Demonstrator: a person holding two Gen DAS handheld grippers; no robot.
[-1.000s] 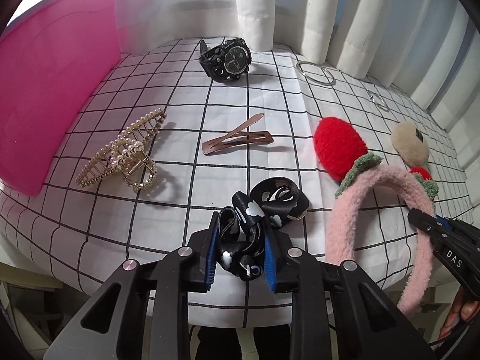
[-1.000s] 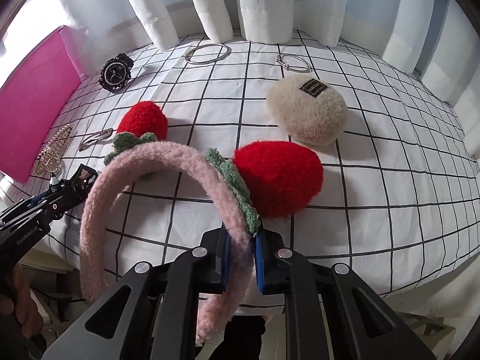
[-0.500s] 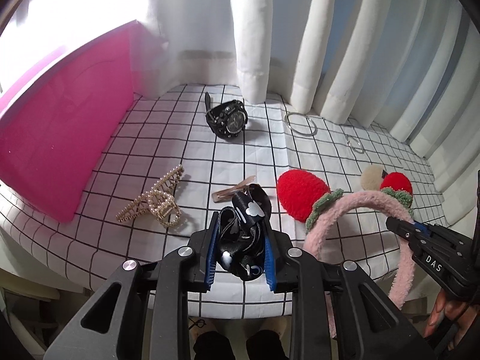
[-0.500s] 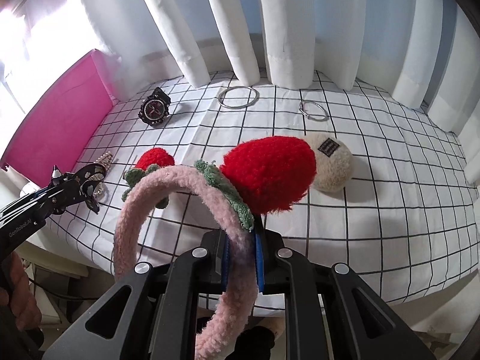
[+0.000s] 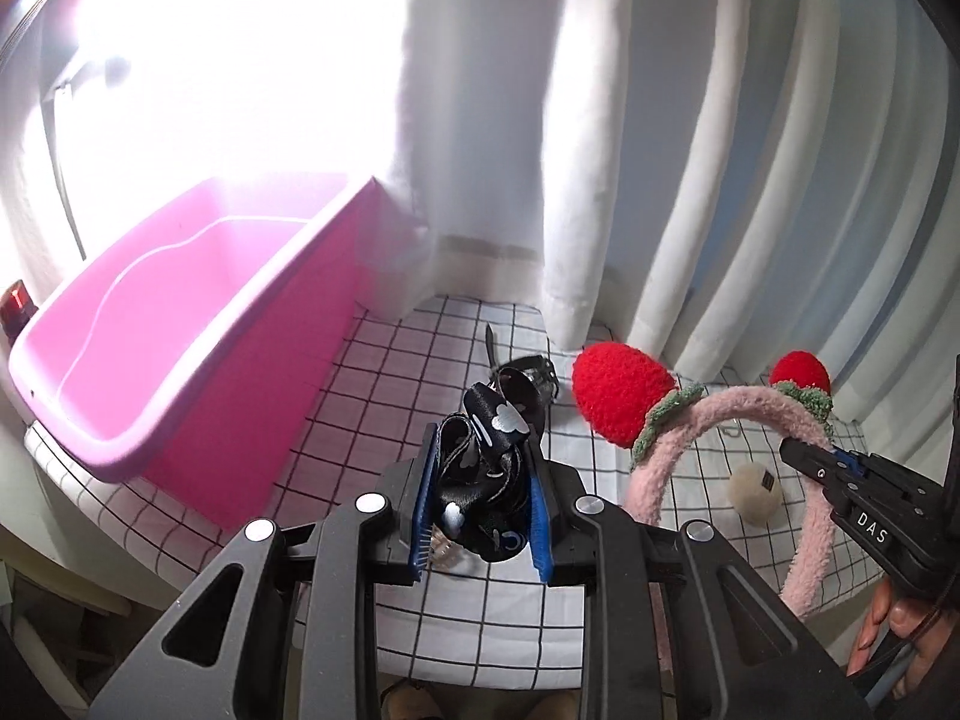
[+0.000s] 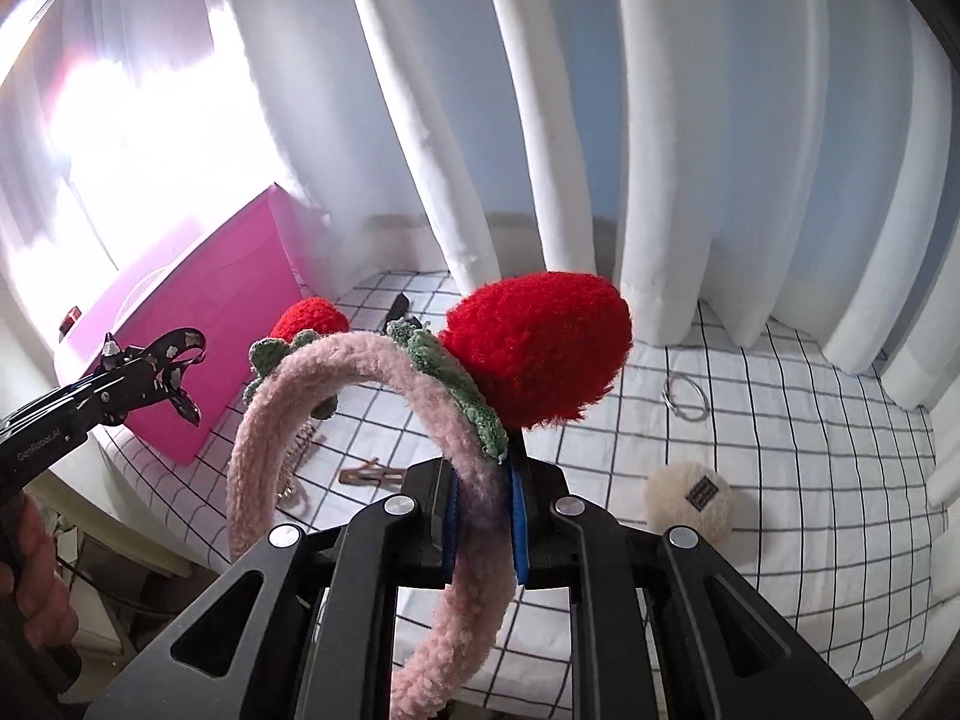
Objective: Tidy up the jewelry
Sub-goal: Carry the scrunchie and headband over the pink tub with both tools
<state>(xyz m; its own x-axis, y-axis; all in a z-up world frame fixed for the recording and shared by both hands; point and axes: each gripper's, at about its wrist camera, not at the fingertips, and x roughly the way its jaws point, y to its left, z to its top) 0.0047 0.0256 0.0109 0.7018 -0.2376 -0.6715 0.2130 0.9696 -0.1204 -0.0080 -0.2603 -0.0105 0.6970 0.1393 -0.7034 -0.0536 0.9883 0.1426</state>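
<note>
My left gripper [image 5: 480,504] is shut on a black hair bow with white prints [image 5: 483,468] and holds it well above the table; it also shows in the right wrist view [image 6: 171,375]. My right gripper [image 6: 485,516] is shut on a pink fluffy headband with two red strawberry ears [image 6: 336,396], also lifted; it shows at the right of the left wrist view [image 5: 708,420]. The pink bin [image 5: 180,360] stands open at the left, ahead of the left gripper.
On the checked cloth [image 6: 780,420] lie a black watch [image 5: 534,378], a cream pom-pom [image 6: 690,495], a metal ring [image 6: 684,399], a copper hair clip [image 6: 369,474] and a pearl claw clip [image 6: 294,468]. White curtains hang behind.
Both grippers have risen high above the table with their items. The left view has swung toward the pink bin, whose open inside now shows.
</note>
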